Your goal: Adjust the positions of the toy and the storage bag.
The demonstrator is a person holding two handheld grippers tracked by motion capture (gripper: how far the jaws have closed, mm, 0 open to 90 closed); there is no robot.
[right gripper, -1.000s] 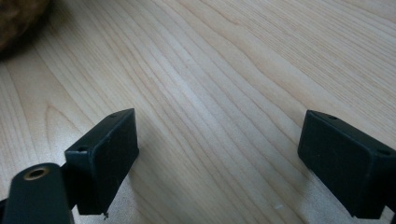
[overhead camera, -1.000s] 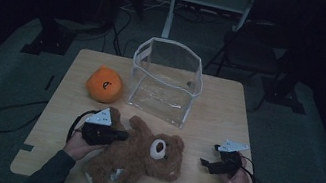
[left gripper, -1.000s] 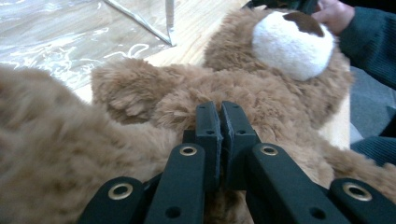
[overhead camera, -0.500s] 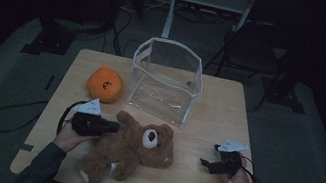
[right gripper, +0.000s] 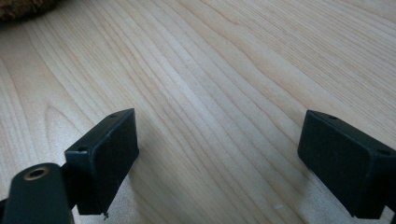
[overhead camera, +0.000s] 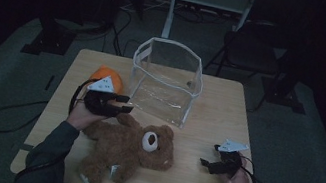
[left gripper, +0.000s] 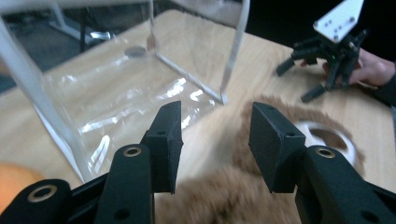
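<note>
Dim, murky high view; gripper views brighter, with blurred near edges.

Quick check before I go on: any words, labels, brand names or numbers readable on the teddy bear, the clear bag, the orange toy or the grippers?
No readable text in any view.
Teddy bear: small pale tags near its lower end, too small and dim to read.
Clear bag: no print visible.
Orange toy: no marking visible.
Left gripper and right gripper: grey plates carry only small dots, no lettering.

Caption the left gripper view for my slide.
Left gripper, jaws just opened and empty, above the brown teddy bear beside the clear bag.
</note>
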